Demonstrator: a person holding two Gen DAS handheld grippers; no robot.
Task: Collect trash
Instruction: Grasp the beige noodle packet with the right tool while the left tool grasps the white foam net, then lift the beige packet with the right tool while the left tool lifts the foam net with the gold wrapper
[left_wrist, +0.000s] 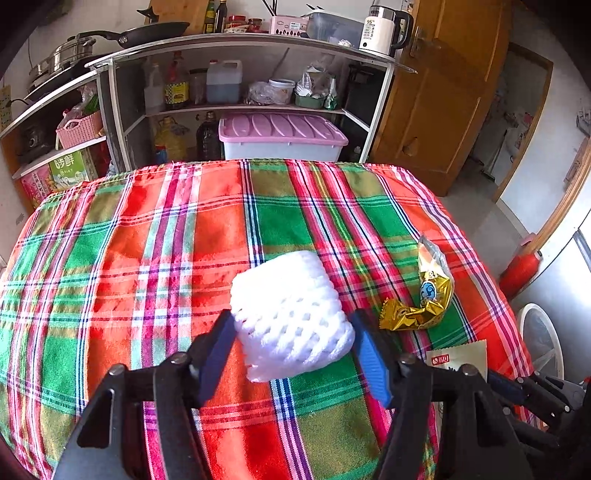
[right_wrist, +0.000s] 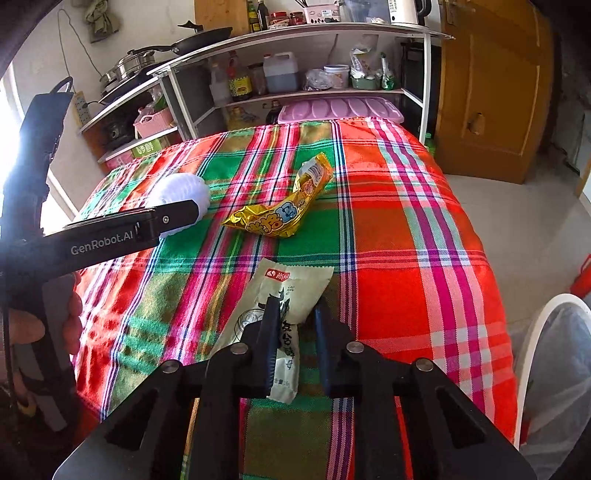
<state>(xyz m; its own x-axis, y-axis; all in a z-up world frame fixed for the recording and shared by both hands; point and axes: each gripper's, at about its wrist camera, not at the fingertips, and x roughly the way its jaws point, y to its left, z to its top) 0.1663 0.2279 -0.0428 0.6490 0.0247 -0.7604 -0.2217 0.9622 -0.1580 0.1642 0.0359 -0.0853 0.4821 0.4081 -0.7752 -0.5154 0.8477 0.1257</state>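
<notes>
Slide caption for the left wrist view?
Left gripper straddles a white foam net on the plaid tablecloth, gold wrapper lying to its right.

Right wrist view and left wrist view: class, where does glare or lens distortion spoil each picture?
Right wrist view: window glare bleaches the left edge behind the left gripper. Left wrist view: evenly lit, foam net slightly overexposed. Both: fisheye bends the shelf, corners dark.
</notes>
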